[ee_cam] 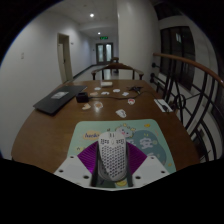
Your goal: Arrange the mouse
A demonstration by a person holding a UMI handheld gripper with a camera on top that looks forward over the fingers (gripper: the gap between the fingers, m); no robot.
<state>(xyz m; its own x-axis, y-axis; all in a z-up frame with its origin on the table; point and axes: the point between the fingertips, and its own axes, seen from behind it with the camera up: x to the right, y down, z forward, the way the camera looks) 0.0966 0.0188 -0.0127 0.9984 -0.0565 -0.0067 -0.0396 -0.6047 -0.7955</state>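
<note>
White perforated mouse [113, 157], honeycomb shell, sits between the gripper [113, 172] fingers at the near edge of the table. Purple pads [88, 160] show on both sides of the mouse, close against its flanks. Can't tell if both pads actually press on it or if there's a slight gap; the mouse looks to rest on the mouse mat [150, 140] under it either way. Finger spread is narrow, roughly mouse width.

The mat is light coloured with a printed cartoon pattern, pale green and cream, lying flat on the brown wooden table [60, 125]. The mouse is at the mat's near part, about centred side to side, nose pointing away from the gripper.

Beyond the mat, a small white object [121, 113] lies on the bare wood, apart from the mat; too small to identify. Further back, a dark laptop [52, 102] lies flat at the left side of the table. Several small white items [118, 91] are scattered across the far end, with a dark flat item [163, 103] at the right. Can't resolve what they are.

The table is long with a rounded outline. A dark railing [185, 85] runs along its right side. Behind it, a corridor with white walls, a door [64, 57] on the left and a ceiling light [91, 15].
</note>
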